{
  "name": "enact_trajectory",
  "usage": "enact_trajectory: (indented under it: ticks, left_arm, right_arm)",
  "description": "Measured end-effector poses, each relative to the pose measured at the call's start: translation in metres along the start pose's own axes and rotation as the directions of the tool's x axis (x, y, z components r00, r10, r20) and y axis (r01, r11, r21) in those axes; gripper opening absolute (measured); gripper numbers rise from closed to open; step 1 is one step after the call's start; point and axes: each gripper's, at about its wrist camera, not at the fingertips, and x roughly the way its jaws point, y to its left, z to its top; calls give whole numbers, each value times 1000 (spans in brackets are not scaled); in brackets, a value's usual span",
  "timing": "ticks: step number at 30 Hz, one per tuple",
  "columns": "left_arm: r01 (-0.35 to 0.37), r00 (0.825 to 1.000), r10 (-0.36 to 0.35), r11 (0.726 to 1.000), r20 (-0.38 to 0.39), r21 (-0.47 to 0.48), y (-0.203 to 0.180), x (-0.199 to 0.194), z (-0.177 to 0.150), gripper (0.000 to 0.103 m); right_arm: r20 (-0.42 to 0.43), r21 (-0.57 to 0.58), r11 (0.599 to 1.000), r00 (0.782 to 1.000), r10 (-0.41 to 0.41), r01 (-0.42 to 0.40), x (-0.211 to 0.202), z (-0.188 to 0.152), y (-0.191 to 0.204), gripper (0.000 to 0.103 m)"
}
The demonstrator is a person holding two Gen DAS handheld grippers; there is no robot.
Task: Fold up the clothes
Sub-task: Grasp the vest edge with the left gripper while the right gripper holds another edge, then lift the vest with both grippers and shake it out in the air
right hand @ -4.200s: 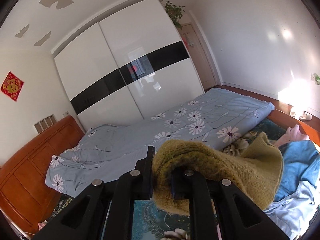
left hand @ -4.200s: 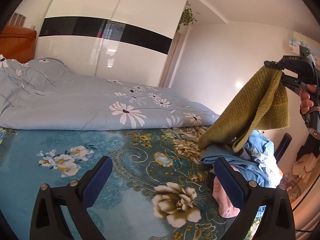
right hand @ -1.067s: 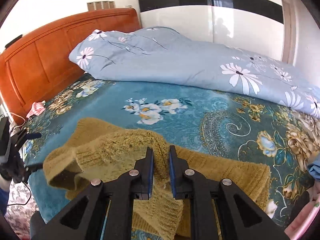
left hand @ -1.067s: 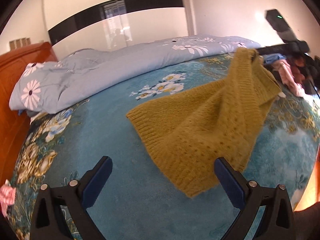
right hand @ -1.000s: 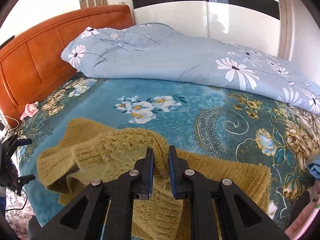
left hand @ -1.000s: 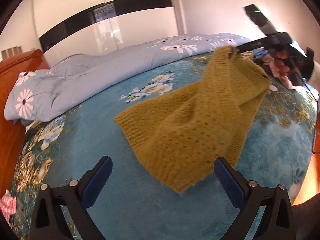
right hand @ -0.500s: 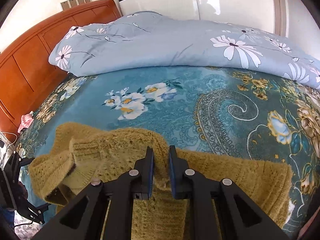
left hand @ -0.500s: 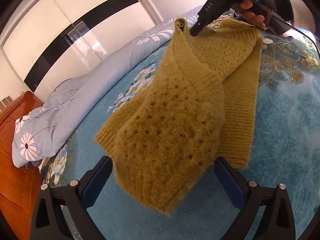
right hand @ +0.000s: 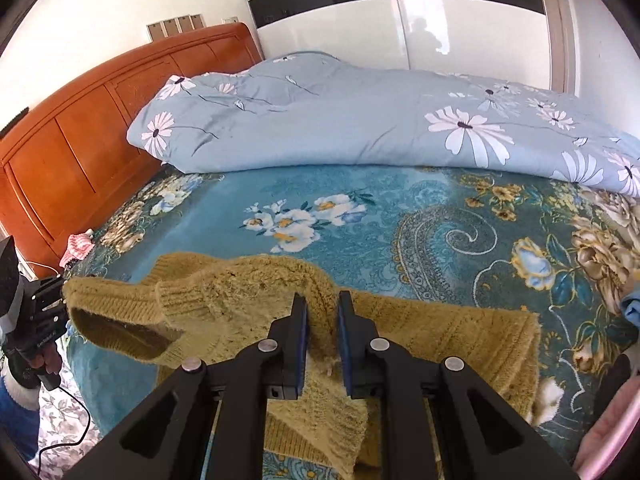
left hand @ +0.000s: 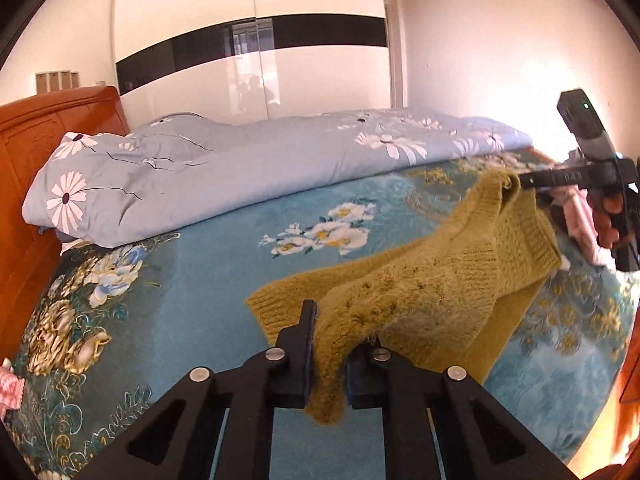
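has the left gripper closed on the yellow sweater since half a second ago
Yes. The left gripper, open then with the yellow sweater hanging between its fingers, is now shut on a fold of it, above the teal floral bedspread.

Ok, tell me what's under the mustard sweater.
The teal floral bedspread lies under the sweater, which both tongs pinch. Whatever lies beneath its draped middle is hidden.

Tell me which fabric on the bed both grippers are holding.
The mustard knit sweater; the flowered grey-blue quilt and teal floral bedspread lie ungripped.

Sweater [right hand: 240, 300] lower hem cut off by frame; pink garment [right hand: 608, 432] mostly out.
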Motion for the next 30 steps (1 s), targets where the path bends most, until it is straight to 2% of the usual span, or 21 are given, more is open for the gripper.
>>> enact_trajectory:
  ticks: [5,10,17,20,23,25,26,27,28,30]
  left_arm:
    - [-52,993,54,998,105,-28,1,-43,51,12]
    - [-115,970,118,993,212,-30,-6,-99,106,12]
    - [-186,917,171,982,360,7,-28,-195,155,12]
    - [-234,887,200,972,417,31,-40,-237,166,12]
    - [-270,856,222,962,466,39,-48,-277,170,12]
    - [-282,844,228,959,486,40,-50,-301,169,12]
    - [-278,845,224,960,485,41,-48,-309,170,12]
    - [-269,849,217,962,482,41,-46,-314,171,12]
    - [-261,853,210,964,478,41,-43,-320,172,12]
    - [-277,868,227,960,442,51,-40,-306,173,12]
  right_arm:
    - [145,-30,999,989,-16,21,-69,30,19,14]
    - [318,-41,997,947,-44,60,-152,65,40,14]
    - [504,-55,993,862,-59,100,-264,90,74,14]
    - [560,-65,992,826,-57,112,-303,91,89,13]
    - [598,-85,990,801,-38,111,-333,88,103,13]
    - [625,-103,988,780,-23,111,-351,84,111,7]
    - [643,-105,988,765,-20,114,-360,82,113,2]
    - [660,-107,988,751,-14,112,-369,81,115,2]
    - [664,-117,988,748,3,100,-375,81,116,2]
    - [657,-124,987,754,6,101,-371,83,118,2]
